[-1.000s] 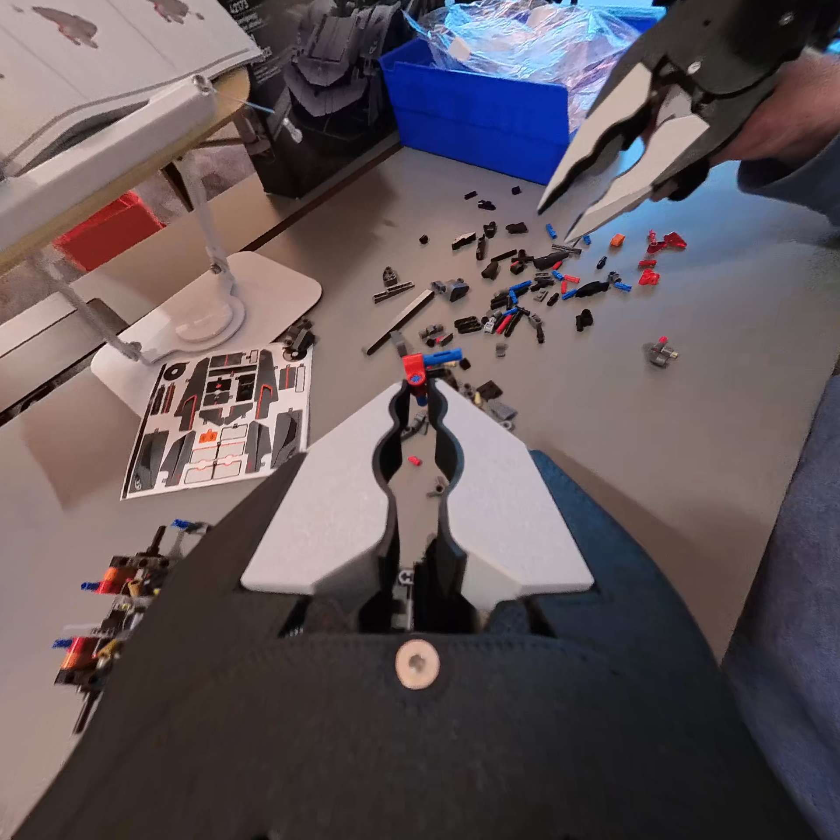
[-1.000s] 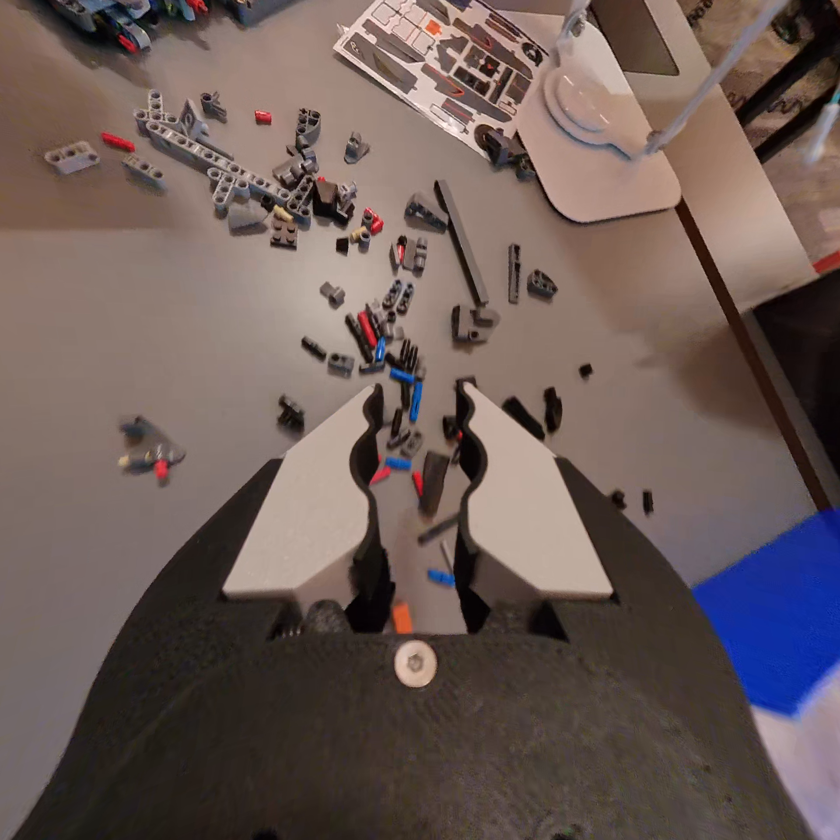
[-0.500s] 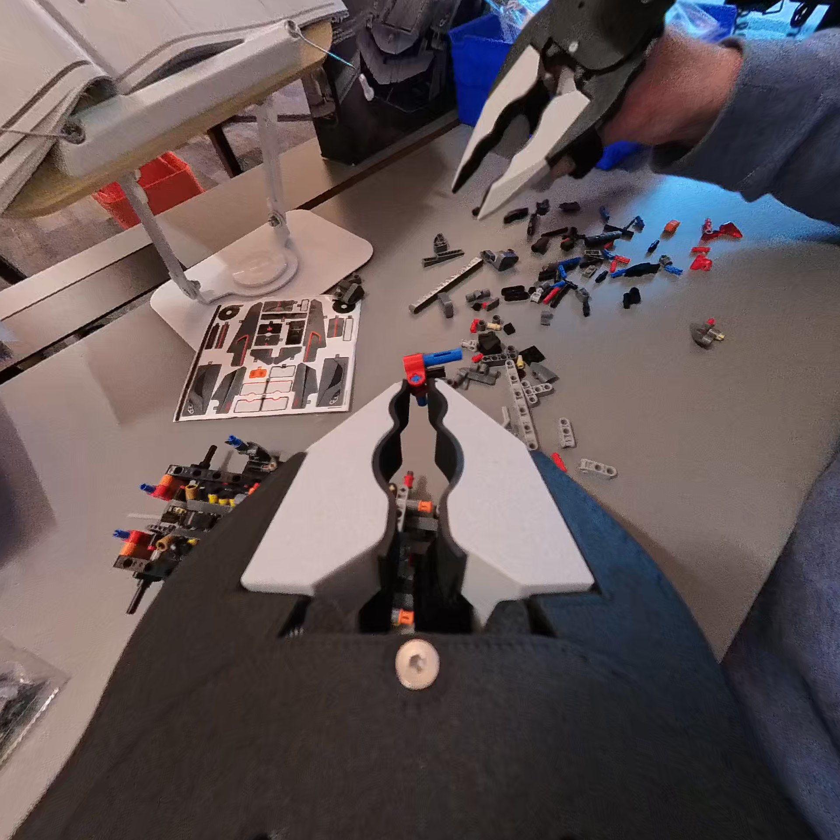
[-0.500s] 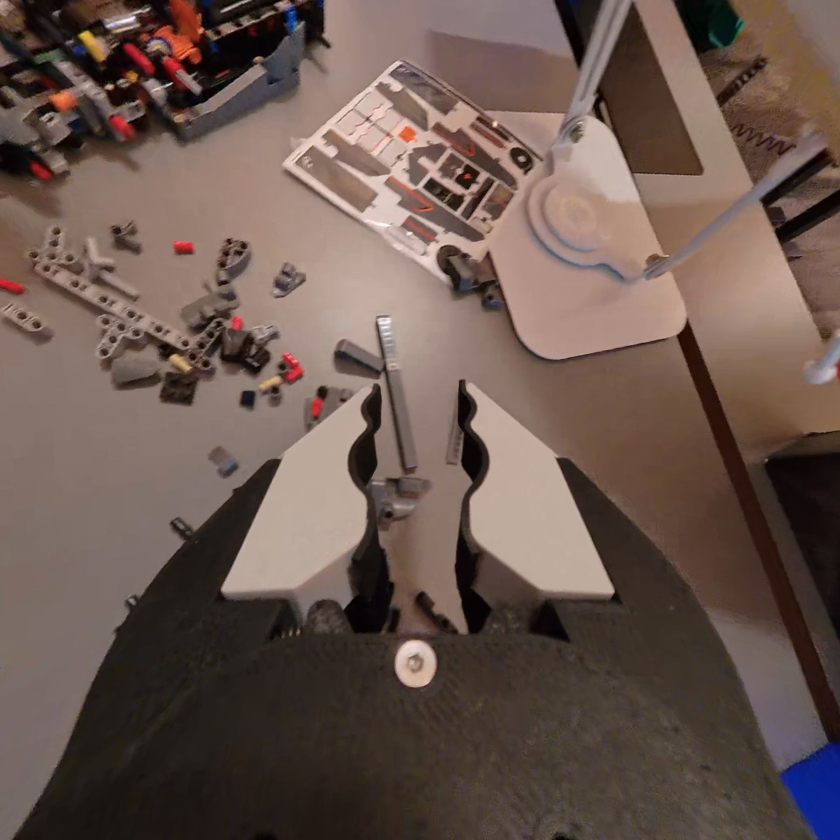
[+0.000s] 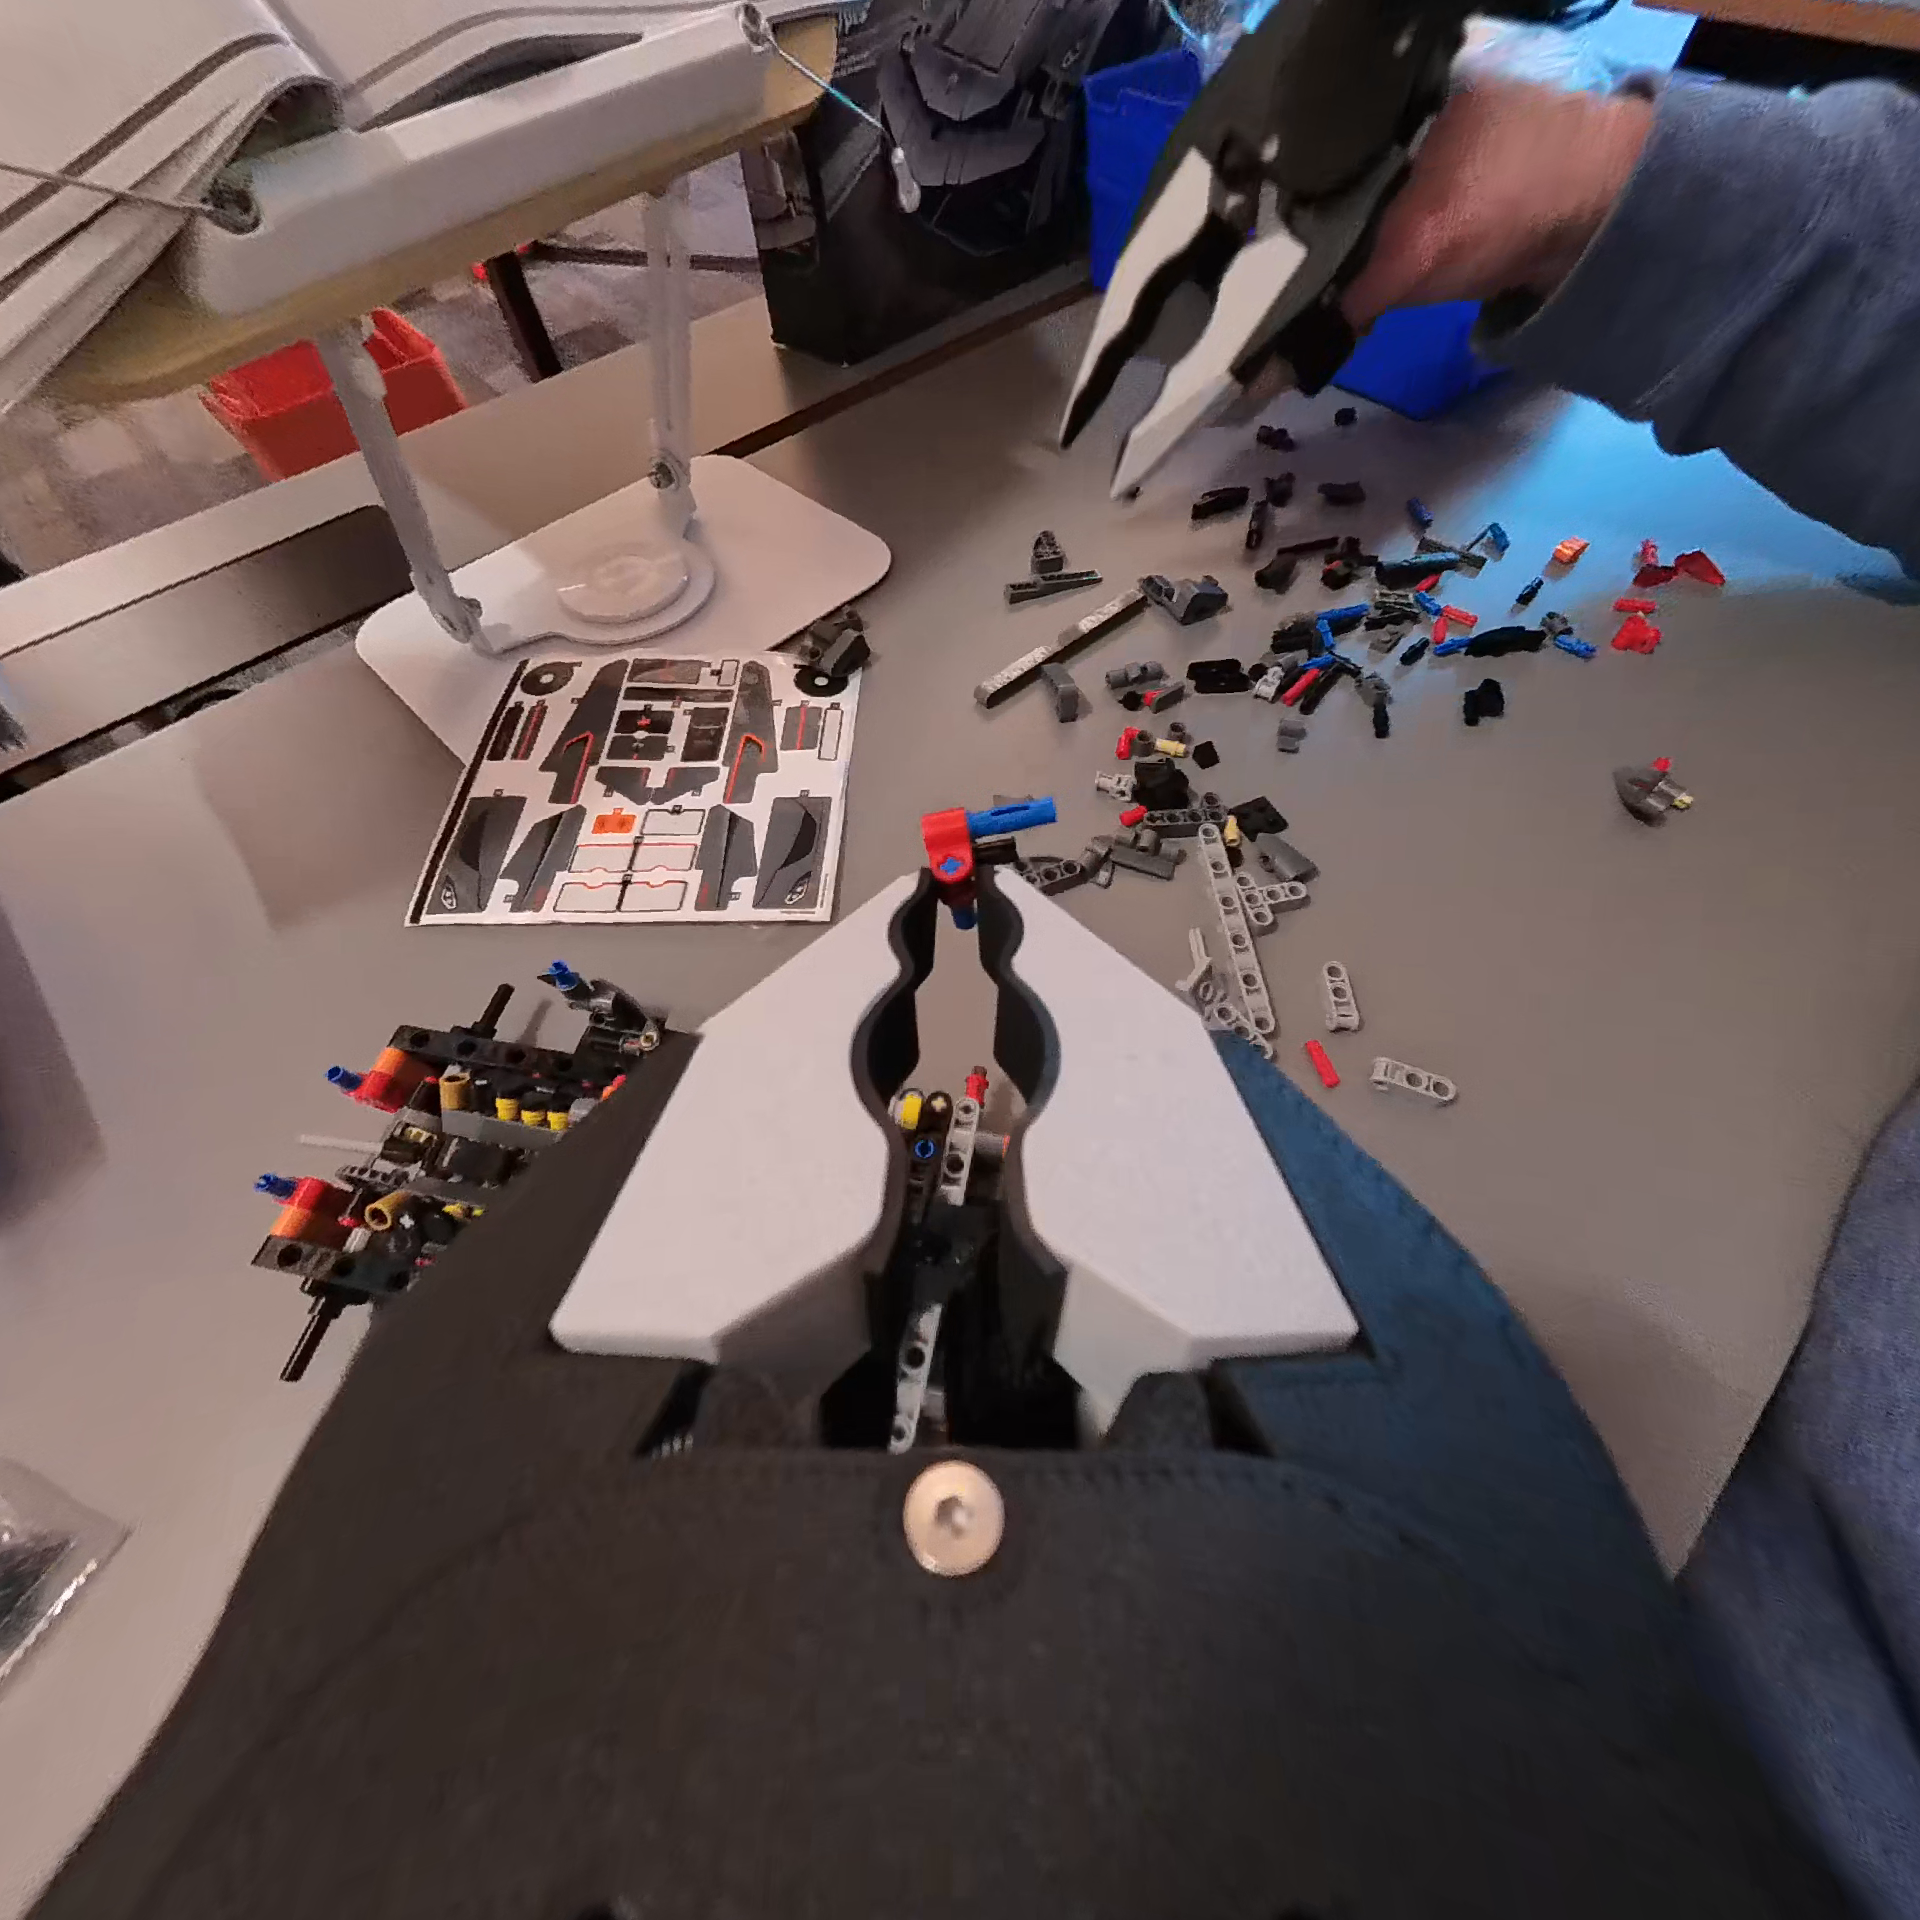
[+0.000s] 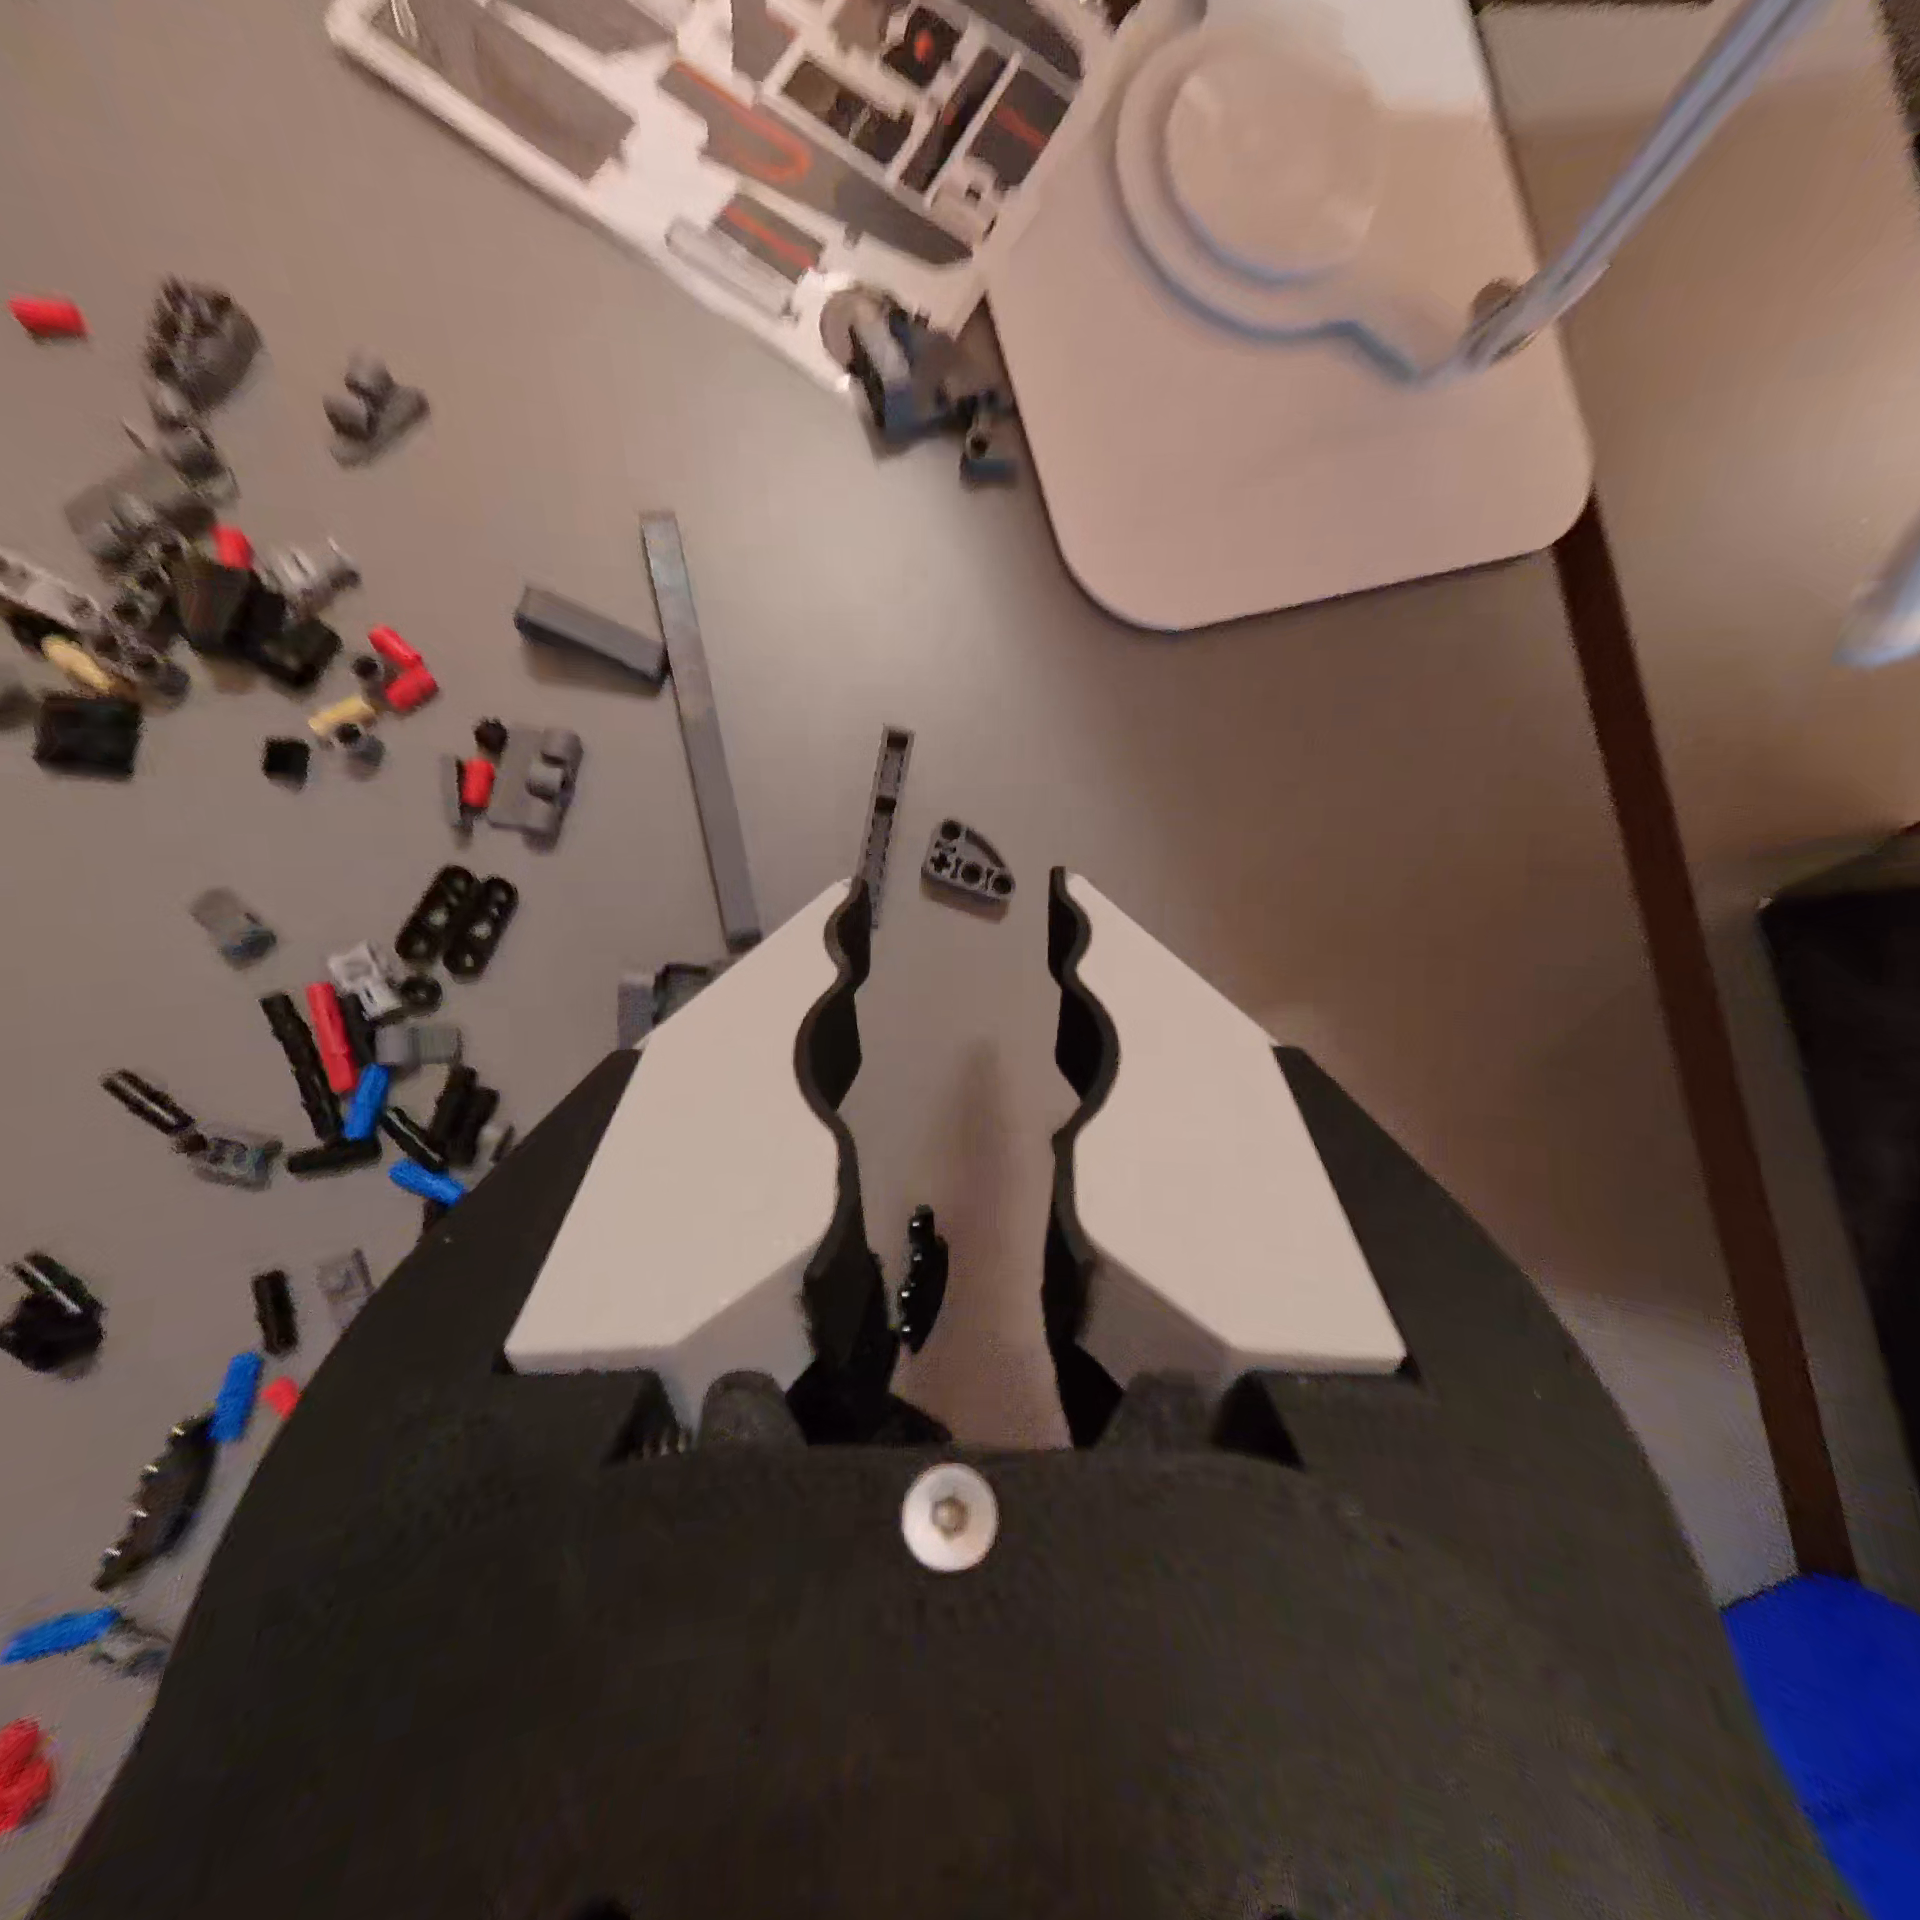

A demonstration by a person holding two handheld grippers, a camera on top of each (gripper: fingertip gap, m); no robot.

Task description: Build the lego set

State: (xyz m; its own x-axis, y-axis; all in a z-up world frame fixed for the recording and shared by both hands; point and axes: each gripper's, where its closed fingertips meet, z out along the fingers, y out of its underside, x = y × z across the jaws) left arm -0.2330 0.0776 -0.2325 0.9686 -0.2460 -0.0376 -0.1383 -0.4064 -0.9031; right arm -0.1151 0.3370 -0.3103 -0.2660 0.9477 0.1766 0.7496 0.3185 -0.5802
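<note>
Left gripper (image 5: 956,883) is pinching a red-and-blue connector (image 5: 971,831) at its tips, presenting it for assembly; right gripper (image 6: 951,894) is hovering half-open, empty, over a small dark plate (image 6: 966,857).

Both grippers are black textured shells with pale grey wedge fingers (image 5: 748,1132), wavy black inner pads and one silver screw (image 6: 949,1525); the person's sleeve (image 5: 1756,312) is blue.

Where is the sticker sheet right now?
In the left wrist view the sticker sheet lies flat on the table, left of centre, against the white stand base.
</note>
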